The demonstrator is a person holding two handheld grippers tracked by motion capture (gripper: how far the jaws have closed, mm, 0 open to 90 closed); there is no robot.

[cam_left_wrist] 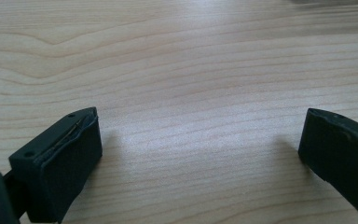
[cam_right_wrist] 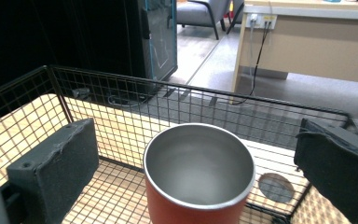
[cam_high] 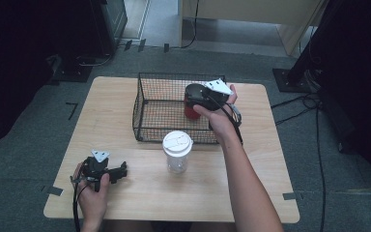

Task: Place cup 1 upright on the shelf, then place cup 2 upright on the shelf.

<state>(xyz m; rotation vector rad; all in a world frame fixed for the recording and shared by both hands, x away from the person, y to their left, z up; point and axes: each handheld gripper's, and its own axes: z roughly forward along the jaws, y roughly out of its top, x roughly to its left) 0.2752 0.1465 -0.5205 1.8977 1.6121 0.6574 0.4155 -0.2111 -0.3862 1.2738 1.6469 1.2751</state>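
A red cup [cam_high: 190,112] with a bare steel inside stands upright in the right part of a black wire basket [cam_high: 147,99]. My right gripper [cam_high: 198,95] hangs just over the cup. In the right gripper view, the gripper [cam_right_wrist: 199,133] is open, its pads [cam_right_wrist: 63,158] well clear of the cup [cam_right_wrist: 199,186] on both sides. The basket's far wall [cam_right_wrist: 121,105] rises behind it. My left gripper [cam_high: 119,172] lies low over the table's front left, open [cam_left_wrist: 200,149], with bare wood between its jaws.
A clear plastic cup with a white lid [cam_high: 177,150] stands on the wooden table [cam_high: 256,183] just in front of the basket, between my two hands. Cables and black stands sit on the floor around the table.
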